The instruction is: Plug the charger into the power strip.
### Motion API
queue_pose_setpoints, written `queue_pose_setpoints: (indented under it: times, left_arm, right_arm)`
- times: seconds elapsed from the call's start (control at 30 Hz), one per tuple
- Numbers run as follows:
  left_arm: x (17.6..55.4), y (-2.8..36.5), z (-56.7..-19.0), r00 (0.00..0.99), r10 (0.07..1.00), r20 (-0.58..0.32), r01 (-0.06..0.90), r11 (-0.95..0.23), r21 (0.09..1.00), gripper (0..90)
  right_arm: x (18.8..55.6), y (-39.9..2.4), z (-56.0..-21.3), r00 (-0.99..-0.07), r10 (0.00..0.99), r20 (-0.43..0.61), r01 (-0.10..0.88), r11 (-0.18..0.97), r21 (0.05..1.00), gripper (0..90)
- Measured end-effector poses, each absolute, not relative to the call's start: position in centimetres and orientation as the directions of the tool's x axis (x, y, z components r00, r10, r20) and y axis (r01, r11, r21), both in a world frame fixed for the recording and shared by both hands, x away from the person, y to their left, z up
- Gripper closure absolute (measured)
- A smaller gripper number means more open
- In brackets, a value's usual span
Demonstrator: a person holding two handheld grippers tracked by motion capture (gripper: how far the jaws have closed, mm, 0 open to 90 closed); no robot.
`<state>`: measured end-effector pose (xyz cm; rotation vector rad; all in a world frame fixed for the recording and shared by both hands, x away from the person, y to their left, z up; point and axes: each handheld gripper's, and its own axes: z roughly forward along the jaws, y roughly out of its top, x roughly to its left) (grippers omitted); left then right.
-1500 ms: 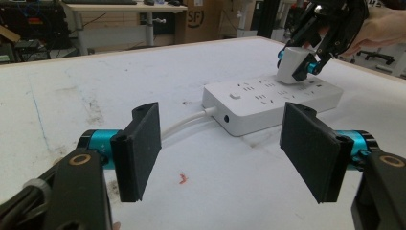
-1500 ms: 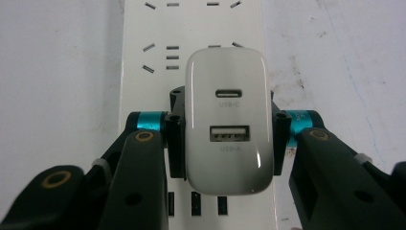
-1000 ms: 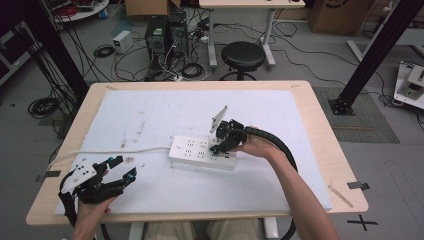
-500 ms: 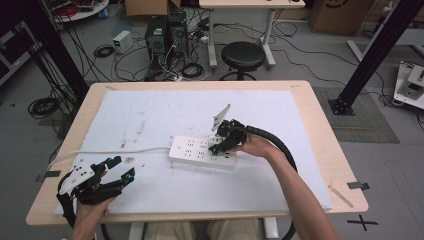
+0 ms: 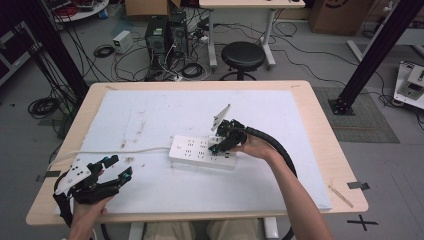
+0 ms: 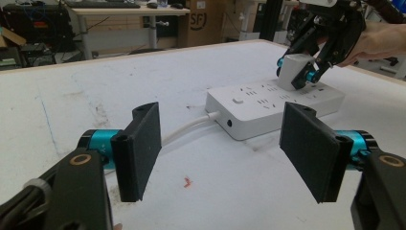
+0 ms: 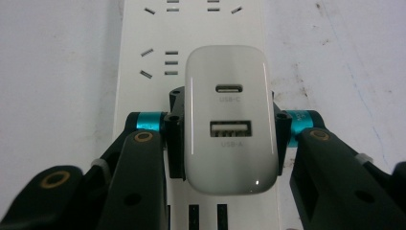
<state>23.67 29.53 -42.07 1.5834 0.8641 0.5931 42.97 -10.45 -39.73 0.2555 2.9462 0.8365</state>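
A white power strip (image 5: 200,152) lies mid-table, its white cable (image 5: 120,151) running off to the left. My right gripper (image 5: 218,146) is shut on a white USB charger (image 7: 231,120), held over the strip's (image 7: 191,28) sockets; its USB-C and USB-A ports face the camera. Whether its prongs are in a socket is hidden. In the left gripper view the charger (image 6: 292,72) sits on the strip (image 6: 268,103) between the other gripper's jaws. My left gripper (image 5: 116,168) rests open near the table's front left corner, its pads (image 6: 141,143) wide apart and nothing between them.
A white mat (image 5: 150,115) covers most of the wooden table (image 5: 320,125). Beyond the far edge stand a black stool (image 5: 242,55), computer boxes and tangled floor cables. Black frame posts rise at both sides.
Almost nothing has moved; the right gripper stays on the charger at the strip and the left gripper stays open at the front left.
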Motion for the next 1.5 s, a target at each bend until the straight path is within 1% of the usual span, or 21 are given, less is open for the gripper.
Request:
queue_pose_setpoints:
  times: [0.17,0.23,0.3,0.33,0.37,0.4,0.57,0.67,0.77,0.83,0.9,1.0,1.07,1.17,1.2,1.23,1.27,1.4,1.43,1.47,1.5]
  left_arm:
    - [23.6,29.7,-42.1,0.598,0.797,-0.087,0.208,-0.049,0.977,30.7]
    - [23.6,29.7,-42.0,0.597,0.797,-0.085,0.208,-0.051,0.977,30.7]
    - [23.7,29.8,-42.0,0.599,0.796,-0.086,0.208,-0.05,0.977,30.2]
    - [23.7,29.8,-42.0,0.599,0.796,-0.086,0.208,-0.05,0.977,29.5]
    - [23.8,30.0,-42.0,0.598,0.797,-0.086,0.21,-0.053,0.976,29.5]
    - [23.9,30.0,-41.9,0.593,0.801,-0.085,0.213,-0.054,0.976,28.0]
    - [24.2,30.2,-41.8,0.573,0.814,-0.097,0.224,-0.042,0.974,23.7]
    - [24.4,30.2,-41.7,0.57,0.816,-0.091,0.229,-0.052,0.972,23.7]
    - [24.6,30.1,-41.7,0.573,0.815,-0.088,0.233,-0.06,0.971,21.8]
    - [24.6,30.1,-41.7,0.573,0.814,-0.089,0.234,-0.059,0.971,21.5]
    - [24.7,30.2,-41.7,0.571,0.816,-0.085,0.229,-0.059,0.972,21.6]
    - [24.7,30.2,-41.7,0.571,0.817,-0.084,0.226,-0.057,0.972,21.6]
    - [24.8,30.2,-41.7,0.572,0.816,-0.082,0.225,-0.06,0.972,21.6]
    - [24.8,30.2,-41.7,0.571,0.817,-0.081,0.223,-0.06,0.973,21.6]
    - [24.8,30.2,-41.7,0.571,0.817,-0.081,0.223,-0.06,0.973,21.6]
    - [24.9,30.3,-41.6,0.569,0.818,-0.079,0.22,-0.058,0.974,21.6]
    - [24.9,30.4,-41.6,0.568,0.819,-0.08,0.22,-0.057,0.974,21.6]
    - [24.9,30.6,-41.6,0.562,0.824,-0.068,0.212,-0.063,0.975,21.6]
    - [24.9,30.6,-41.6,0.561,0.825,-0.068,0.209,-0.063,0.976,21.6]
    - [24.9,30.7,-41.6,0.557,0.828,-0.066,0.209,-0.063,0.976,21.6]
    - [24.9,30.7,-41.6,0.557,0.828,-0.066,0.209,-0.063,0.976,21.6]
  right_arm:
    - [42.9,-10.4,-39.7,-0.983,0.18,-0.026,0.14,0.841,0.523,62.7]
    - [43.0,-10.5,-39.6,-0.977,0.208,-0.039,0.158,0.837,0.524,49.2]
    - [43.1,-10.8,-39.3,-0.974,0.224,-0.037,0.17,0.826,0.537,43.0]
    - [43.1,-10.8,-39.3,-0.974,0.224,-0.037,0.17,0.826,0.537,43.0]
    - [43.0,-11.0,-39.1,-0.97,0.238,-0.046,0.175,0.819,0.547,38.7]
    - [42.9,-11.5,-38.7,-0.964,0.261,-0.052,0.188,0.806,0.561,31.2]
    - [41.9,-12.7,-37.7,-0.946,0.316,-0.072,0.206,0.759,0.618,21.7]
    - [41.2,-13.4,-37.3,-0.932,0.348,-0.106,0.198,0.73,0.654,21.7]
    - [40.4,-14.4,-37.0,-0.917,0.39,-0.082,0.224,0.675,0.703,21.6]
    - [40.1,-14.8,-36.9,-0.911,0.404,-0.088,0.227,0.667,0.71,21.3]
    - [39.0,-15.9,-36.6,-0.881,0.464,-0.095,0.239,0.609,0.756,20.8]
    - [38.4,-16.7,-36.6,-0.862,0.499,-0.092,0.248,0.572,0.782,20.4]
    - [37.0,-18.5,-36.7,-0.813,0.577,-0.076,0.256,0.473,0.843,20.4]
    - [36.5,-18.9,-36.8,-0.794,0.603,-0.075,0.258,0.447,0.857,20.4]
    - [35.8,-19.7,-37.1,-0.754,0.651,-0.084,0.249,0.402,0.881,20.4]
    - [35.8,-19.7,-37.1,-0.754,0.651,-0.084,0.249,0.402,0.881,20.4]
    - [34.9,-20.7,-37.4,-0.705,0.706,-0.07,0.256,0.346,0.903,20.4]
    - [33.9,-21.6,-37.9,-0.657,0.753,-0.046,0.263,0.285,0.922,20.4]
    - [33.1,-22.3,-38.2,-0.613,0.79,-0.011,0.264,0.217,0.94,20.4]
    - [32.7,-22.6,-38.4,-0.596,0.803,0.012,0.267,0.184,0.946,20.4]
    - [32.7,-22.6,-38.4,-0.596,0.803,0.012,0.267,0.184,0.946,20.4]
